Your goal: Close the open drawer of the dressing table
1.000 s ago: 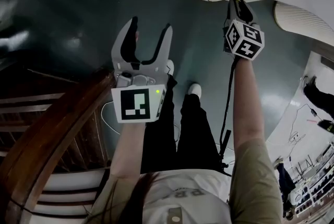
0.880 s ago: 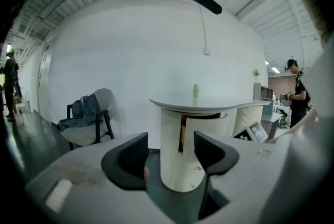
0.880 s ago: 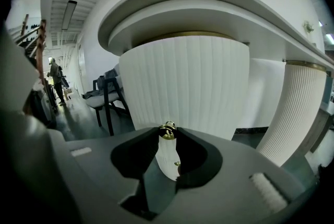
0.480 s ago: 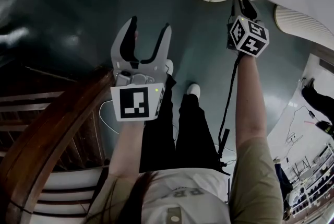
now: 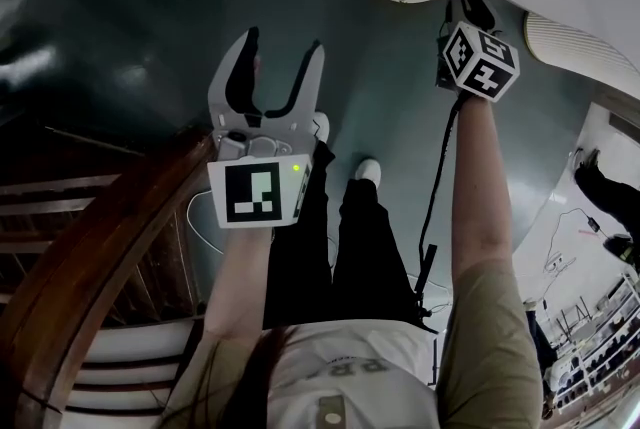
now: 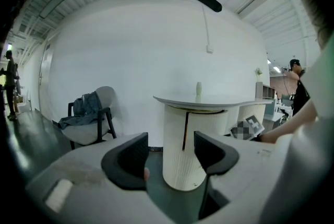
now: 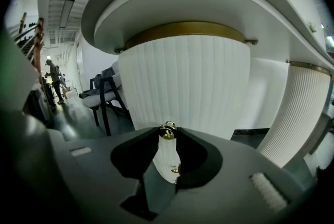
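Right gripper view: the right gripper pinches the small brass knob on the white ribbed drawer ahead; next, probably, push it home.

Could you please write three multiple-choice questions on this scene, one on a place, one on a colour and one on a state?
1. Where is the knob?
A. on the chair
B. between the right gripper's jaws
C. on the floor

2. What colour is the ribbed front behind the knob?
A. white
B. black
C. red

3. How do the left gripper's jaws stand?
A. shut on a knob
B. apart, with nothing between them
C. shut on a cloth

Answers:
1. B: the right gripper view shows its jaws closed on the knob.
2. A: the front is plainly white in that view.
3. B: the left gripper view shows a wide, empty gap.
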`<control>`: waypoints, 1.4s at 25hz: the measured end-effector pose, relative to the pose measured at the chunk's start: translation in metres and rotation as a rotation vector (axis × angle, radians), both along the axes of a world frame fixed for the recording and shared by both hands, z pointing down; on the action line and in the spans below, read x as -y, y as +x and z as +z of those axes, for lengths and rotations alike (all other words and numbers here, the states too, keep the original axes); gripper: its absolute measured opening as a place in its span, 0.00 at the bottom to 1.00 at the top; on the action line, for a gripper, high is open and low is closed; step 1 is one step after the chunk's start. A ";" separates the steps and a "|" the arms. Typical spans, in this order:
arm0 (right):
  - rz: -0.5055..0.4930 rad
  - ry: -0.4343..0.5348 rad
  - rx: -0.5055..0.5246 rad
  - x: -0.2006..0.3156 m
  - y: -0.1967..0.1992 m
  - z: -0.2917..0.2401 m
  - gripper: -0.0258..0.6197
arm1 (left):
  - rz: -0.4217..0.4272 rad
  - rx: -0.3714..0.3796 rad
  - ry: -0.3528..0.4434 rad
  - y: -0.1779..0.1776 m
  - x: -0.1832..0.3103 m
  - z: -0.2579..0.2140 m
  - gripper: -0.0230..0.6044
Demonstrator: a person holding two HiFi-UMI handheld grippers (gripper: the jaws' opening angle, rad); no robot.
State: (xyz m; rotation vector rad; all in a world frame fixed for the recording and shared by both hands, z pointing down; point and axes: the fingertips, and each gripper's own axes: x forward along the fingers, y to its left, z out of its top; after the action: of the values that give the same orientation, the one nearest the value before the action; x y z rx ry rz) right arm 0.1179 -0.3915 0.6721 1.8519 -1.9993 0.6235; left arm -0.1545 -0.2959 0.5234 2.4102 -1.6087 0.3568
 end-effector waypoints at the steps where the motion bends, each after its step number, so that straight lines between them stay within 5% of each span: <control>1: 0.000 0.000 0.000 0.002 0.000 0.000 0.21 | 0.000 0.000 0.000 0.000 0.001 0.001 0.50; 35: 0.032 0.007 0.018 0.016 0.005 0.001 0.22 | 0.001 0.013 -0.032 0.006 -0.008 0.010 0.50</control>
State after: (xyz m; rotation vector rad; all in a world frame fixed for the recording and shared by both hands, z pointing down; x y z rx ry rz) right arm 0.1224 -0.4074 0.6726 1.8925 -1.9885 0.6452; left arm -0.1490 -0.2882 0.5332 2.3900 -1.5945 0.3963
